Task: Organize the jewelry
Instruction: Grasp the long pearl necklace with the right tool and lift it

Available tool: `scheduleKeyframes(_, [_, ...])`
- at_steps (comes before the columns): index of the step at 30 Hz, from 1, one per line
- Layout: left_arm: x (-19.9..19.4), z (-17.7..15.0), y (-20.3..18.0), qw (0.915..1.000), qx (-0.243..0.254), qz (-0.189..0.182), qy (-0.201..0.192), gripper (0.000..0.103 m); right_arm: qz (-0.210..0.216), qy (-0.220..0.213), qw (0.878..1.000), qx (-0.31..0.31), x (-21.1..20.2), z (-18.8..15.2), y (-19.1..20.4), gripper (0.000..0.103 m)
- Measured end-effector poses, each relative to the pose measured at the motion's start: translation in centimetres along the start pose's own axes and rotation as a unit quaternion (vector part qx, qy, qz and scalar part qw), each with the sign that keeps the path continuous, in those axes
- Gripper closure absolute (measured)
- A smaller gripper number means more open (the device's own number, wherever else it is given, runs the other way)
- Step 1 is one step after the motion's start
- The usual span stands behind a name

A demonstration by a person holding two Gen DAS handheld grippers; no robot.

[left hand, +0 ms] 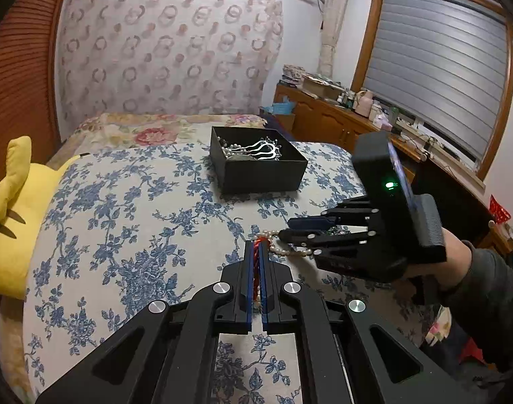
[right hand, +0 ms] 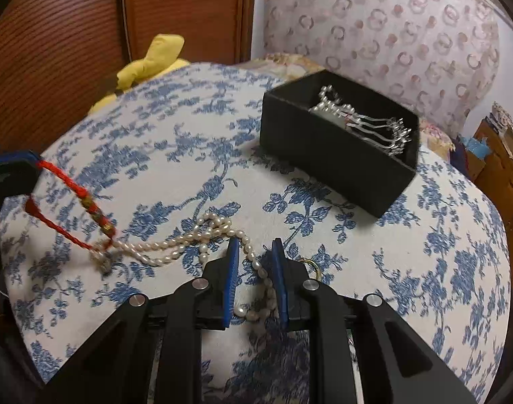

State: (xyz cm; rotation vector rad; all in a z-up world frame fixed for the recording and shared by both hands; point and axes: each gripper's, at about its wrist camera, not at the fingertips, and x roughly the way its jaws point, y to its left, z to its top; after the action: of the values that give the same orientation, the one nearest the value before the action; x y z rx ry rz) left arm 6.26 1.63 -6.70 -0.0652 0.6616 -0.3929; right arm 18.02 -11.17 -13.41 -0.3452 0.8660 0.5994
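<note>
Mostly hidden: red cord bracelet [left hand: 256, 271] clamped in left gripper [left hand: 256, 247].
Right wrist view alone shows right gripper [right hand: 254, 247] apart, straddling pearl necklace [right hand: 175, 243]; black box [right hand: 337, 165] blurred.

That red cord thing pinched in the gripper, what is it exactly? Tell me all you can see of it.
The red cord bracelet looks like braided or twisted red thread, forming a loop with a thicker wrapped section of gold and multicoloured thread. The left gripper is shut on one end of it, so it stretches from the fingers down to the blue floral bedspread. Its far end carries a small ring-like metal piece and lies touching, possibly tangled with, the pearl necklace. It is outside the black box.
</note>
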Motion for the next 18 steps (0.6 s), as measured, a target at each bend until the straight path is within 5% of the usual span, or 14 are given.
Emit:
scheduleKeyframes(3, [-0.2, 0.0, 0.1, 1.0, 0.0, 0.0, -0.003, 0.101, 0.009, 0.003, 1.0, -0.005, 0.1, 0.0, -0.1, 0.098])
scheduleKeyframes(9, [-0.6, 0.4, 0.4, 0.9999, 0.001, 0.006, -0.008, 0.101, -0.015, -0.016, 1.0, -0.008, -1.1, 0.3, -0.5, 0.098])
scheduleKeyframes(18, [-1.5, 1.0, 1.0, 0.9997, -0.003, 0.011, -0.022, 0.101, -0.061, -0.104, 0.993, 0.013, -9.2, 2.4, -3.8, 0.098])
